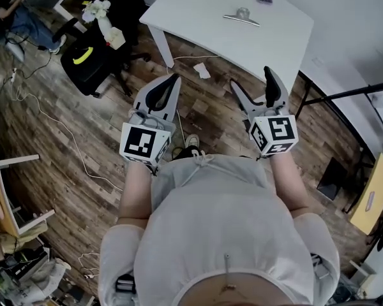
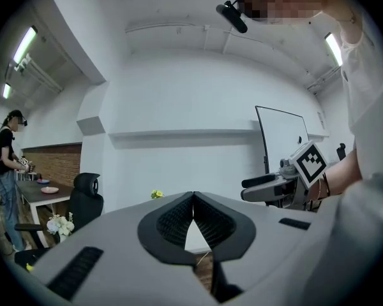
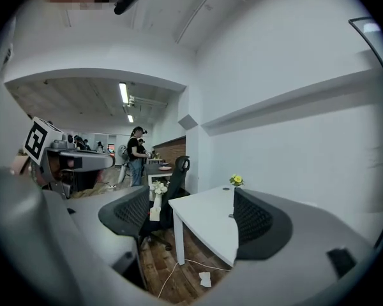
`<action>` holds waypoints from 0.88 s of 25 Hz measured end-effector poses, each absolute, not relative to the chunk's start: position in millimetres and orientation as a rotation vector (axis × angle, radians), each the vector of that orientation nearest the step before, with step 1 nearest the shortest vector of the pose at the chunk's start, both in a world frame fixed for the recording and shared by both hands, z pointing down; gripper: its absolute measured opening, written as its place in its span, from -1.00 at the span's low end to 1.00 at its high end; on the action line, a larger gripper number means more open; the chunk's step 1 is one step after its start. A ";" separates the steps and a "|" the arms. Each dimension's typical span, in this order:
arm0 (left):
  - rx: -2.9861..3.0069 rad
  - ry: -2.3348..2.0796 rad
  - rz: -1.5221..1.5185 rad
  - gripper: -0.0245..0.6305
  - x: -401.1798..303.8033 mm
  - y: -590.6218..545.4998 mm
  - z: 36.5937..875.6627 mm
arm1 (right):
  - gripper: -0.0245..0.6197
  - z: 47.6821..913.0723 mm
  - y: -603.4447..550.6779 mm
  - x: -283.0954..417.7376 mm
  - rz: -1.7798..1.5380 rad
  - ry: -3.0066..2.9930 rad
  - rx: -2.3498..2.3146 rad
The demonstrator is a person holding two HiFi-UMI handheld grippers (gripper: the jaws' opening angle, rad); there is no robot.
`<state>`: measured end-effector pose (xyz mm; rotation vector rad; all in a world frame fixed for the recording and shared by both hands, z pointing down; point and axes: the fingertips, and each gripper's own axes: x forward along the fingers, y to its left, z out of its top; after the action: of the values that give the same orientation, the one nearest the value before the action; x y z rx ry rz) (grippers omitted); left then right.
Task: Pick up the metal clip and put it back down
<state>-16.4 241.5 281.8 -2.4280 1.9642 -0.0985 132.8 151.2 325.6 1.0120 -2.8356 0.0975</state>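
One metal clip (image 1: 241, 16) on table (image 1: 191, 24), chair (image 1: 86, 65) beside

metal clip (image 1: 241, 16) lies on white table (image 1: 191, 14); i hold left gripper (image 1: 173, 80) pinched, right gripper (image 1: 251, 79) spread, both short of table.

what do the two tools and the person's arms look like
Both the left tool and the right tool have light grey plastic bodies with curved jaws lined by black ribbed pads. Each carries a white cube printed with black square markers. The person wears a pale short-sleeved shirt.
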 end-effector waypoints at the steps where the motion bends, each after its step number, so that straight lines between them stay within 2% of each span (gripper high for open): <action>1: -2.448 1.940 -0.093 -0.87 -25.5 232.6 280.4 | 0.35 326.9 144.3 123.1 0.104 -2.825 1.035; 11: -2.593 1.815 -0.107 -0.87 -74.0 143.7 300.6 | 0.34 349.0 69.1 84.0 0.161 -2.669 1.176; 22: -2.694 1.696 -0.158 -0.87 -84.9 -6.9 331.2 | 0.34 398.8 -67.7 70.0 0.292 -2.556 1.249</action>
<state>-84.9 -6.9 331.2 -2.6937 1.6963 -0.1584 70.0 -67.7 398.8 1.2487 -2.5556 0.2924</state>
